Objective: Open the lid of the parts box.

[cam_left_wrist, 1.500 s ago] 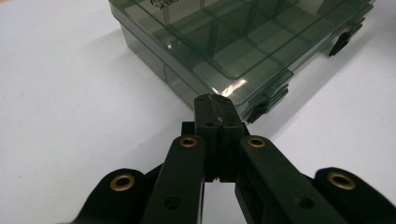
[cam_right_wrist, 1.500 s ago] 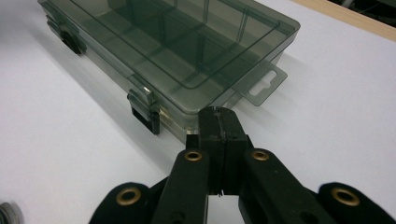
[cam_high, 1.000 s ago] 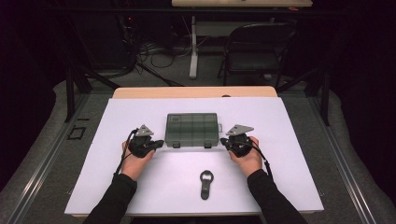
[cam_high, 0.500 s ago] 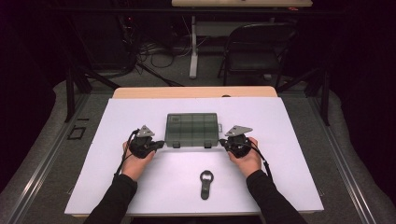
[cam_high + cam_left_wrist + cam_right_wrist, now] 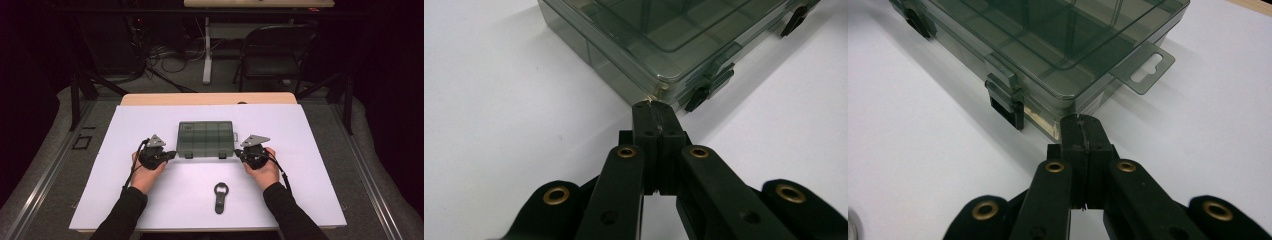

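A smoky clear compartment box [image 5: 206,138] with its lid down lies in the middle of the white table sheet [image 5: 310,150]. My left gripper [image 5: 172,153] rests at the box's near left corner [image 5: 659,87], jaws pressed together with nothing between them, tips right at the corner. At the near right corner [image 5: 1068,112] my right gripper [image 5: 238,153] does the same, shut and empty. The box [image 5: 674,35] has two dark latches [image 5: 1008,102] on its near side and a hang tab [image 5: 1143,67] on its right end. A black bottle opener [image 5: 220,196] lies on the sheet, nearer the person.
A wooden table edge [image 5: 210,98] shows beyond the white sheet. Behind the table stand a folding chair [image 5: 272,55] and loose cables [image 5: 160,55] on the floor. The person's dark sleeves [image 5: 125,212] reach in from the bottom.
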`<state>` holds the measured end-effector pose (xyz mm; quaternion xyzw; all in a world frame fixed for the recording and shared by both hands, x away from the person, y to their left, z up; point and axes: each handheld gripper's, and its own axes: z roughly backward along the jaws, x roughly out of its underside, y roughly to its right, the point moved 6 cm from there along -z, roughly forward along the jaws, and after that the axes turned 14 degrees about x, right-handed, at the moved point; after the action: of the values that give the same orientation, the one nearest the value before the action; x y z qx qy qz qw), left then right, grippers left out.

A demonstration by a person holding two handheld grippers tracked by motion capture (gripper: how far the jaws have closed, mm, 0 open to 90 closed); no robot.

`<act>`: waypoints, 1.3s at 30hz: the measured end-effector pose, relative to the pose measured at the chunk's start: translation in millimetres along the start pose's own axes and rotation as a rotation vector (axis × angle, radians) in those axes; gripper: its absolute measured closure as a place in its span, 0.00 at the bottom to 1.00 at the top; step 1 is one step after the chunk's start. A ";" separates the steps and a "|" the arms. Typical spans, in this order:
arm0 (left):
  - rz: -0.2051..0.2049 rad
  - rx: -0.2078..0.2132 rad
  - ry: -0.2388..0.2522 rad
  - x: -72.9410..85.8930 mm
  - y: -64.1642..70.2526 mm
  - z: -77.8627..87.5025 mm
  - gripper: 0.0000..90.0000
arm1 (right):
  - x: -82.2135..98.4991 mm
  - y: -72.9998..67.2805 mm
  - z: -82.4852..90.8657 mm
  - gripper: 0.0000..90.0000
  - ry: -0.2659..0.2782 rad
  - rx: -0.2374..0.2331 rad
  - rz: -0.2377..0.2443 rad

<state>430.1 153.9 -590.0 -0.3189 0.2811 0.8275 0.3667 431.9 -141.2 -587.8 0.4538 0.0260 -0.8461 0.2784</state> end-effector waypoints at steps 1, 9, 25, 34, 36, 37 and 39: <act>0.000 -0.001 0.000 0.0 0.0 -0.1 1.00 | 0.0 0.0 0.1 1.00 -0.001 0.000 -0.001; 0.003 0.002 0.011 -1.1 0.7 0.1 1.00 | -0.8 -0.4 0.7 1.00 0.006 0.001 0.000; -0.009 -0.055 0.090 -11.2 3.0 9.0 0.90 | -15.8 -0.2 13.7 0.94 0.115 0.022 -0.041; -0.037 -0.079 0.106 -14.2 4.1 11.2 0.82 | -16.4 -0.4 12.7 0.85 0.121 0.068 -0.018; -0.043 -0.079 0.111 -15.2 5.4 11.1 0.81 | -17.3 -0.2 13.2 0.84 0.128 0.075 -0.016; -0.051 -0.085 0.113 -15.8 5.9 11.4 0.81 | -17.3 -0.2 13.2 0.84 0.128 0.075 -0.016; -0.057 -0.091 0.113 -16.7 7.2 11.9 0.81 | -17.7 -0.4 13.5 0.83 0.131 0.082 -0.011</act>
<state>429.4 150.9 -568.5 -0.3893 0.2542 0.8095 0.3586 429.2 -136.9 -566.1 0.5192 0.0121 -0.8163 0.2527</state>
